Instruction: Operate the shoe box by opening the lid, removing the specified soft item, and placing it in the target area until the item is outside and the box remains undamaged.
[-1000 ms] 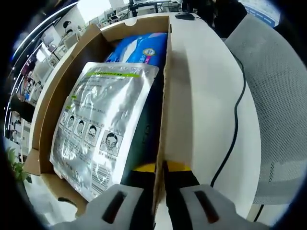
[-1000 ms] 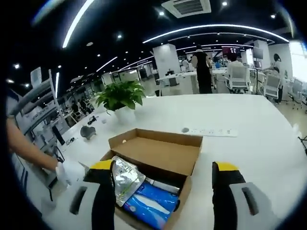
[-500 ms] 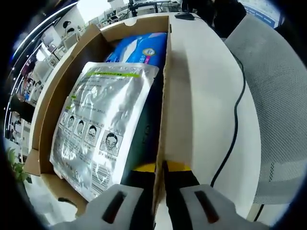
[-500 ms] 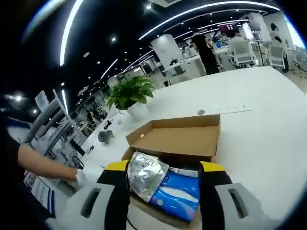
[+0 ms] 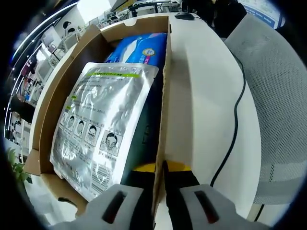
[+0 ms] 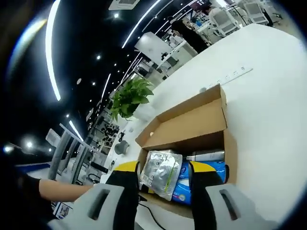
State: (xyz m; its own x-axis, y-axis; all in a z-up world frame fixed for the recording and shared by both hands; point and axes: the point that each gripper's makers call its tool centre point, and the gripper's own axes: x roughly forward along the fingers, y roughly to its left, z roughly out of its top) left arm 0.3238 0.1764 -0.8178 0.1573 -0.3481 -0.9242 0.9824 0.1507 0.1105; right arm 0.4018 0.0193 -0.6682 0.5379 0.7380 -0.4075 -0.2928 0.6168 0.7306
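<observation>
A white table [image 6: 268, 100] carries the open shoe box [image 6: 192, 129], a potted plant [image 6: 130, 98] and a black cable [image 5: 235, 120].

Pouch [image 5: 98, 129] in box [image 5: 57, 81], on table [image 5: 201, 96]

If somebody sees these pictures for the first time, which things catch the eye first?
The open brown cardboard shoe box on the white table, lid folded back. Inside lies a shiny silver foil pouch with printed face diagrams, beside a blue plastic pack. The left tool clamps the box's side wall; the right tool frames the pouch.

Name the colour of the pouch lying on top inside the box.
Silver pouch, clearest in the left gripper view.
</observation>
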